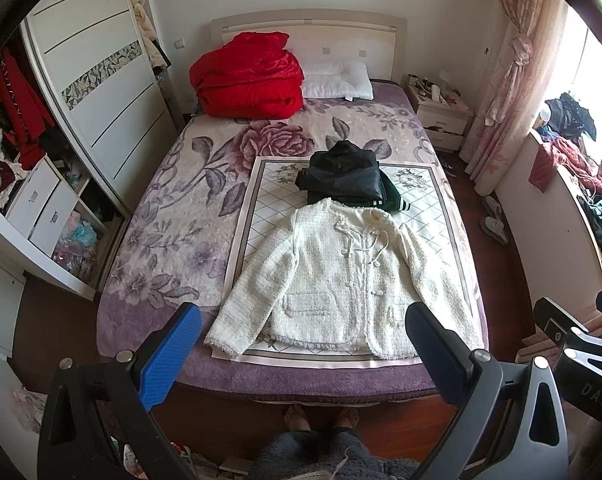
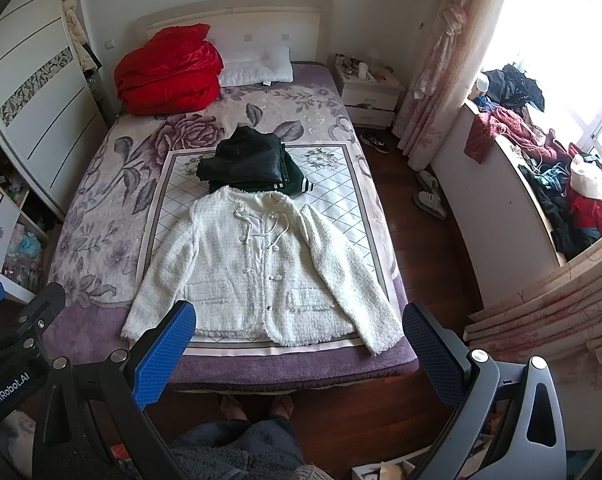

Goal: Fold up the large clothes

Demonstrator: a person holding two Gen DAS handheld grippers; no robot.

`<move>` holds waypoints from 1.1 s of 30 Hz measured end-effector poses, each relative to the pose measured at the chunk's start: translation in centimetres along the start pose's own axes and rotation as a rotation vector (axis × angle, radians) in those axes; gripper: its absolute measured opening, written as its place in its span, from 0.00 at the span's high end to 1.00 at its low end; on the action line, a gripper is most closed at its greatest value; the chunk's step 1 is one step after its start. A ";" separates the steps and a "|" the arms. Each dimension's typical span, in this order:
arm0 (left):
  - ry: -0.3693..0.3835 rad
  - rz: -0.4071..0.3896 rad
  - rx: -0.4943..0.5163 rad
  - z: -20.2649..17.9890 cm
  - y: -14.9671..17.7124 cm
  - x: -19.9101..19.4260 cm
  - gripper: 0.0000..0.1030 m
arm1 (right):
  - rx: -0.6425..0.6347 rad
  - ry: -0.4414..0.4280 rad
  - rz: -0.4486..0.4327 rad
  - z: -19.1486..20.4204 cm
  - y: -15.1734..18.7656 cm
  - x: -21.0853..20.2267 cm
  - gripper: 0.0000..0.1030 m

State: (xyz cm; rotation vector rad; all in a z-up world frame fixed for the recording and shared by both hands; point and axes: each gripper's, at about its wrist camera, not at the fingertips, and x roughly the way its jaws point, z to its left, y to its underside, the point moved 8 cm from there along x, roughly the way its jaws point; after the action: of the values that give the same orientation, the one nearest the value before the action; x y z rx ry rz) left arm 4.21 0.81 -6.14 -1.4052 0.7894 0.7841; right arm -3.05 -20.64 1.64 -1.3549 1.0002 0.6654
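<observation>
At the far left a white wardrobe [image 1: 101, 92] stands with its sliding door part open, red garments hanging in the gap and drawers below. Next comes the bed [image 1: 157, 184] under a purple floral blanket, with a folded red quilt [image 1: 247, 76] against the headboard and a white pillow [image 1: 339, 80] touching its right side. A pale quilted mat [image 1: 261, 208] lies on the near half of the bed. On the mat's far end sits a folded black jacket [image 1: 343, 174] stacked on a folded green garment [image 1: 393, 198]. Just in front of that stack, with its collar touching the green piece, the white tweed jacket [image 1: 341, 276] lies flat and face up on the mat. Its long axis runs from collar to hem along the bed, collar toward the headboard, hem toward the foot; both sleeves angle outward and down, and the cuffs reach past the mat's near corners. Nothing rests on it.

The left gripper [image 1: 303, 344] hovers above the foot of the bed, its fingers spread wide and holding nothing. The right gripper [image 2: 297, 340] hangs just beside it, likewise wide apart and empty. The person's feet show on the wooden floor below. To the right stand a nightstand [image 2: 371, 94], a tied pink curtain [image 2: 441, 60] and a window ledge piled with clothes [image 2: 561, 184]
</observation>
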 end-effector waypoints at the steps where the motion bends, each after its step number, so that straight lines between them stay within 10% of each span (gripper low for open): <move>1: 0.000 -0.001 0.000 0.1 0.0 0.0 0.00 | 0.000 0.000 0.000 0.0 0.0 0.0 0.00; 33: 0.003 -0.004 0.001 0.3 -0.7 -0.9 0.00 | 0.000 0.002 -0.003 0.7 -0.1 -0.6 0.00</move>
State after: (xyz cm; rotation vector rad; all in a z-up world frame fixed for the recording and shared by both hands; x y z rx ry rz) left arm 4.37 1.14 -4.99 -1.4072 0.7889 0.7784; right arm -3.13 -19.85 2.19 -1.3570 0.9993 0.6625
